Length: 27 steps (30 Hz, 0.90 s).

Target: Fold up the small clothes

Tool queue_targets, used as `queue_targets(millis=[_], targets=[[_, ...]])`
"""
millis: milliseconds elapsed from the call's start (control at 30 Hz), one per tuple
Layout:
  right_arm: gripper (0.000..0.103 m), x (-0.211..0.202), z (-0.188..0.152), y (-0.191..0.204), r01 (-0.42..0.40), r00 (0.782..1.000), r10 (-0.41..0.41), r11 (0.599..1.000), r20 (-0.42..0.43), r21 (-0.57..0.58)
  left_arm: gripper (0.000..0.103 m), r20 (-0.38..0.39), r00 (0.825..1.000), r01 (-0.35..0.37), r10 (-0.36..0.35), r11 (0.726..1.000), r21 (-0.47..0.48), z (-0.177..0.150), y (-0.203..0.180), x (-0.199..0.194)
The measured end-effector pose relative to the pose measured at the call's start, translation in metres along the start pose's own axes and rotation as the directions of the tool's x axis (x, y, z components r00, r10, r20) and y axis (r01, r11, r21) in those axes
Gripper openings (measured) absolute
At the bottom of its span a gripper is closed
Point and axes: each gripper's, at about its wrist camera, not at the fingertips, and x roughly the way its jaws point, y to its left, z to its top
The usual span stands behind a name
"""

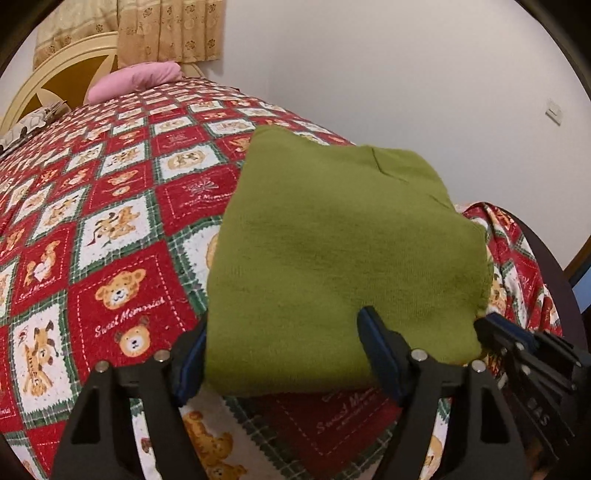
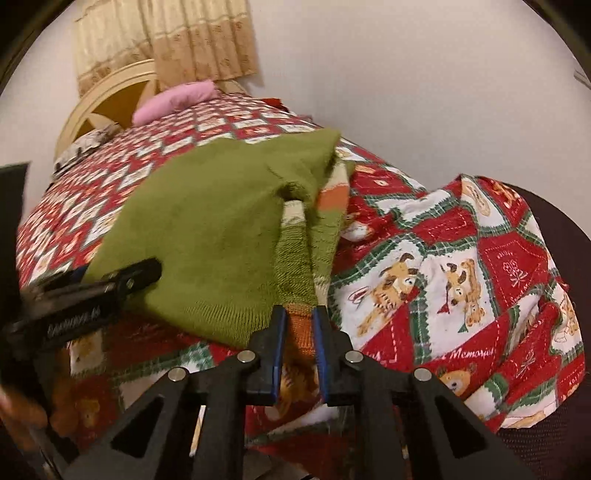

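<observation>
The green sweater hides its striped layers and the left gripper's grip.

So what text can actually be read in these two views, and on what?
"Sweet Memories": red squares of the bedspread, stitched script, repeated.
White print on the left gripper's body, in the right wrist view: blurred, unreadable.
Small lines under the quilt's motifs: too small.
Green sweater: no text.

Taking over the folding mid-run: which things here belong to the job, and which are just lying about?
Part of the job:
- green knitted garment, part-folded on the bed
- its striped cuff, between the right gripper fingers
- left gripper, open around the near edge

Just lying about:
- teddy-bear bedspread
- pink pillow
- curtain
- headboard
</observation>
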Motion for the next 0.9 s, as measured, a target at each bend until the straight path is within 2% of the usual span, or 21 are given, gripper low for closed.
queue_targets(millis=[200, 400, 533, 667, 733, 767, 800, 833, 900], targets=[[0.015, 0.004, 0.004, 0.005, 0.067, 0.998, -0.067, 0.998, 0.005, -0.021, 0.065, 0.027, 0.998, -0.064, 0.062, 0.994, 0.087, -0.005, -0.015, -0.006], [0.015, -0.006, 0.0, -0.002, 0.021, 0.999, -0.021, 1.0, -0.036, 0.02, 0.056, 0.021, 0.999, -0.047, 0.046, 0.995, 0.09, -0.006, -0.01, -0.008], [0.017, -0.011, -0.007, 0.002, 0.035, 0.999, -0.034, 0.999, -0.036, 0.012, 0.049, 0.031, 0.998, -0.063, 0.06, 0.99, 0.125, -0.007, -0.018, -0.01], [0.02, -0.022, -0.01, -0.001, 0.0, 1.0, 0.0, 1.0, -0.022, 0.015, 0.05, 0.023, 0.999, -0.036, 0.033, 0.992, 0.123, -0.005, -0.012, -0.01], [0.02, -0.034, -0.004, -0.007, -0.042, 0.999, 0.041, 0.999, 0.034, 0.032, 0.06, 0.005, 1.0, 0.016, -0.016, 0.993, 0.114, 0.0, -0.003, -0.012], [0.021, -0.04, 0.0, -0.012, -0.046, 0.997, 0.043, 0.998, 0.061, 0.04, 0.062, -0.001, 0.999, 0.046, -0.046, 0.993, 0.107, 0.003, 0.002, -0.014], [0.029, -0.043, 0.006, -0.017, -0.052, 0.996, 0.048, 0.997, 0.077, 0.052, 0.066, 0.001, 0.997, 0.073, -0.074, 0.992, 0.1, 0.007, 0.008, -0.018], [0.051, -0.046, 0.014, -0.024, -0.071, 0.994, 0.064, 0.995, 0.09, 0.071, 0.071, 0.017, 0.996, 0.089, -0.091, 0.991, 0.099, 0.013, 0.014, -0.023], [0.069, -0.043, 0.031, -0.042, -0.122, 0.988, 0.109, 0.985, 0.109, 0.125, 0.077, 0.074, 0.994, 0.074, -0.083, 0.992, 0.107, 0.028, 0.023, -0.032]])
